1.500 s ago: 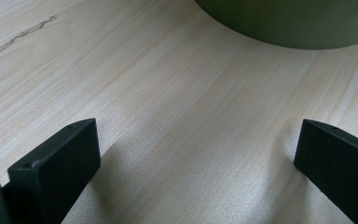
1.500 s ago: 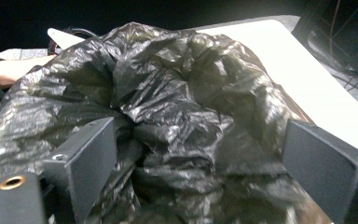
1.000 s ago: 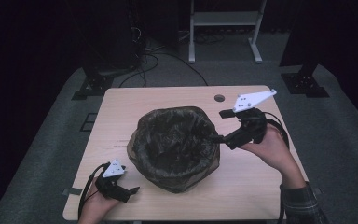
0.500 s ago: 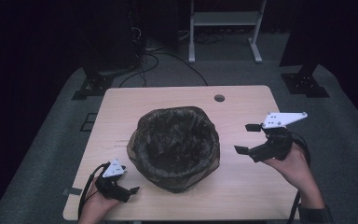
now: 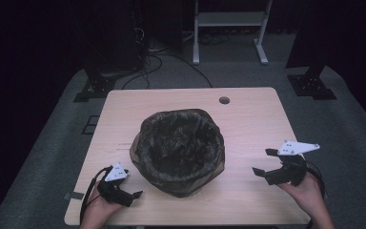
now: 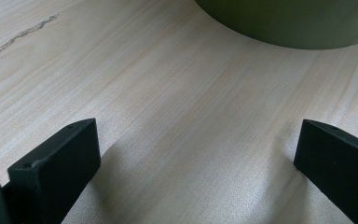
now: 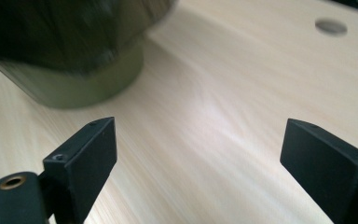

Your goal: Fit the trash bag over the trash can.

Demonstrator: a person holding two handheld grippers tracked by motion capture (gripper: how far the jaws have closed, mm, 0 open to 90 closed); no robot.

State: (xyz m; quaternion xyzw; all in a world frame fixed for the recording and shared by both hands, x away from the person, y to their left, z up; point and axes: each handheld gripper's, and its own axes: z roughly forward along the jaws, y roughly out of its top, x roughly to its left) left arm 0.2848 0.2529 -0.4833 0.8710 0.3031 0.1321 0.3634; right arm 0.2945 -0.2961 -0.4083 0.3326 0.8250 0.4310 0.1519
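Observation:
A round green bin (image 5: 178, 150) lined with a dark, crinkled plastic bag stands in the middle of the light wooden table (image 5: 252, 119). My left gripper (image 5: 136, 195) rests low at the near left corner, open, its jaws pointing at the bin's base (image 6: 289, 23) with bare wood between them (image 6: 200, 154). My right gripper (image 5: 262, 161) hovers near the right edge, open and apart from the bin. In the right gripper view the gripper (image 7: 198, 149) holds nothing, and the bin (image 7: 88, 84) with its overhanging bag (image 7: 65, 32) sits to the upper left.
A round cable hole (image 5: 224, 100) lies in the table's far side, also seen as a hole (image 7: 331, 26) in the right gripper view. Beyond the table are a white rack's legs (image 5: 228, 28), dark stands and floor cables (image 5: 167, 57).
My right gripper has drawn away from the bin's right rim, moving right and toward the near edge, jaws open throughout. The left gripper and the bin have stayed put.

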